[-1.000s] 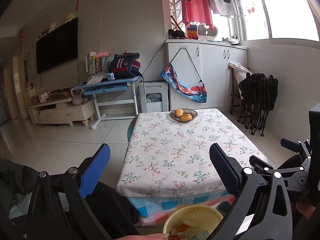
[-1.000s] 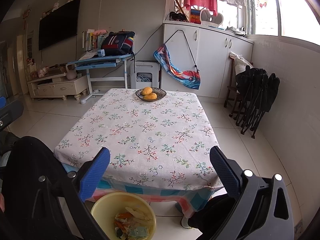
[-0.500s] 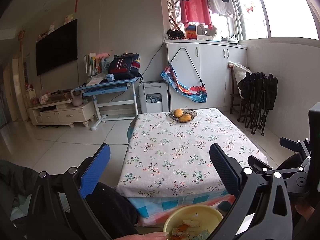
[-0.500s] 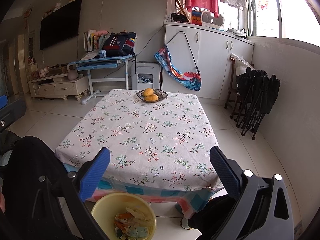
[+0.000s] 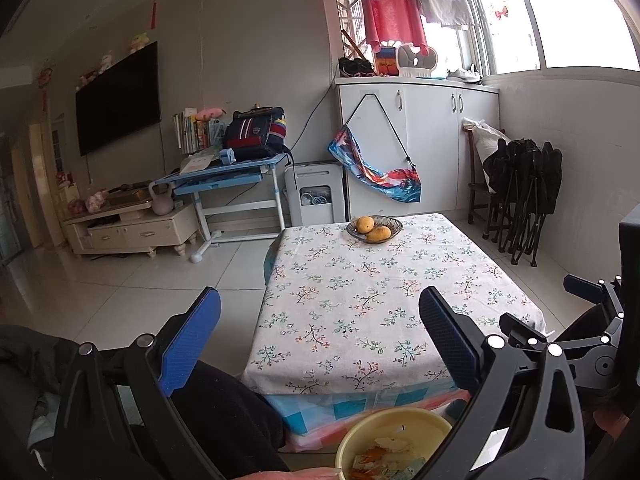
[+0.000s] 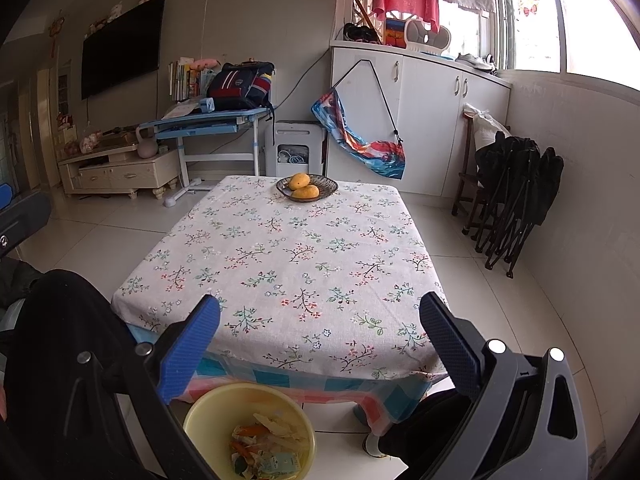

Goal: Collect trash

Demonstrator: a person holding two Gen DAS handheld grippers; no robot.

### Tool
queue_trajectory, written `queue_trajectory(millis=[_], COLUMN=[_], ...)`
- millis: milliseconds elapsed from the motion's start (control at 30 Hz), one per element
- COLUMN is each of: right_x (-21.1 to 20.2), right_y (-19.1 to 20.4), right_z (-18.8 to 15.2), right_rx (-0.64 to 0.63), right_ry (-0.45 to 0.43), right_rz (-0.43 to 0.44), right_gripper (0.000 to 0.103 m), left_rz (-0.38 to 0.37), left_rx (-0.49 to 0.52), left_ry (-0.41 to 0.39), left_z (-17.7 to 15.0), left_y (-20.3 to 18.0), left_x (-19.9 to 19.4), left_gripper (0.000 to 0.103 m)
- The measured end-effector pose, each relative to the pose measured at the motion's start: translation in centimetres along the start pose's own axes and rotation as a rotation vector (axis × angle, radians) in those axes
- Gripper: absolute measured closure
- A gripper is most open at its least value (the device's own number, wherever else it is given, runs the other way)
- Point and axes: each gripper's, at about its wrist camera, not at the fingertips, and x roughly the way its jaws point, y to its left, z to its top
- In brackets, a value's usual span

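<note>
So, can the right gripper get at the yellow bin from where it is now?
Probably yes. The right gripper is open and empty, and the yellow bin stands on the floor just below it, in front of the table, with nothing over its open top.

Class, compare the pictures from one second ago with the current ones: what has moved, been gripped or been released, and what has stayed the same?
Almost nothing changed. The right gripper drifted slightly, so the table sits a little lower in its view. Nothing was gripped or released. The left gripper and the right one remain open and empty, the yellow bin still holds its trash, and the fruit bowl is unmoved.
</note>
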Motion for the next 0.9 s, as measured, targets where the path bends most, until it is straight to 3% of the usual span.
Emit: queue_trajectory(millis=[900], right_x=[0.01], right_y=[-0.02], right_z=[-0.09], right_rx=[-0.014], right_ry=[-0.003], right_rz=[-0.012], right_gripper=[0.007], left_rz=[-0.015], left_rx=[-0.017], left_ry=[0.019], left_z=[-0.72], left_y=[0.30], left_x=[0.81], left_gripper=[0.007])
